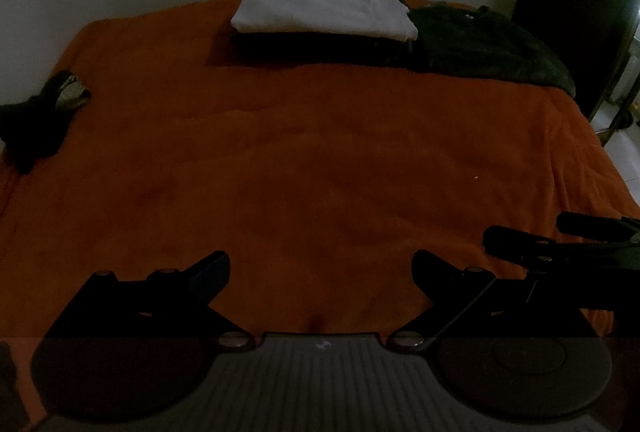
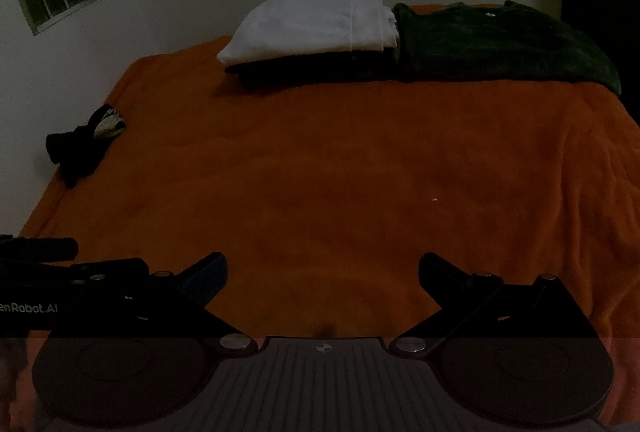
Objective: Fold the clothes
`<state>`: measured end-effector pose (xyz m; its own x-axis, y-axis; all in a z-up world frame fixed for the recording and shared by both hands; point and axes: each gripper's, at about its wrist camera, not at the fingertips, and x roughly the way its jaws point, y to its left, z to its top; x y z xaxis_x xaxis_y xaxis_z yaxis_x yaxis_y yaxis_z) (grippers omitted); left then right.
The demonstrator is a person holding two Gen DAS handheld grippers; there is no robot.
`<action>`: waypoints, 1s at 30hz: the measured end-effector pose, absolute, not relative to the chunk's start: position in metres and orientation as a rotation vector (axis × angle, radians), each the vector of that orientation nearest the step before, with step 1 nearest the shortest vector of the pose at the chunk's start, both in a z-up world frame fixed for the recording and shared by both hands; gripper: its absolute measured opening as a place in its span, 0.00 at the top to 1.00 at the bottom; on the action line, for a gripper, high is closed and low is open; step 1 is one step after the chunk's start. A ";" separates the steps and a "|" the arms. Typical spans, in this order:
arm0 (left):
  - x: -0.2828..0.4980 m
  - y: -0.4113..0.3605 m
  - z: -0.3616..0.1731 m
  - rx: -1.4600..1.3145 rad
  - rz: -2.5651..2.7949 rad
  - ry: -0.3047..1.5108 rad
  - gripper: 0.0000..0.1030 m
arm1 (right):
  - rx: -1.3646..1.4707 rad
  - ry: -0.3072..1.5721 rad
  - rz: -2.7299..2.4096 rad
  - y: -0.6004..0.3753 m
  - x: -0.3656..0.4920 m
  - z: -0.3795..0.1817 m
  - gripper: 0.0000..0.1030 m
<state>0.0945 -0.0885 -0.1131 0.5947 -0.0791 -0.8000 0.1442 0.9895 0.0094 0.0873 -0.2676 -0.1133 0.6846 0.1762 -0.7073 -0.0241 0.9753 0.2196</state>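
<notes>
White folded garment [image 1: 324,6] is stacked on a dark folded one [image 1: 320,46] at the bed's [image 1: 320,160] far edge | dark green garment [image 2: 500,44] is spread beside, black bundle [image 2: 76,148] is crumpled left: apparently left to fold | left tongs [image 1: 320,272] and right tongs [image 2: 322,274] are held wide apart, empty

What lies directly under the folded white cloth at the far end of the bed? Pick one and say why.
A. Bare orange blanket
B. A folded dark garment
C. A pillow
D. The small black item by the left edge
B: the white cloth rests on top of a folded dark garment, whose edge shows beneath it above the orange blanket; the left wrist view shows the same stack.
</notes>
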 end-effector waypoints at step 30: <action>0.110 -0.083 -0.131 0.097 -0.151 0.962 0.00 | 0.200 0.829 0.096 -0.269 0.093 -0.122 0.00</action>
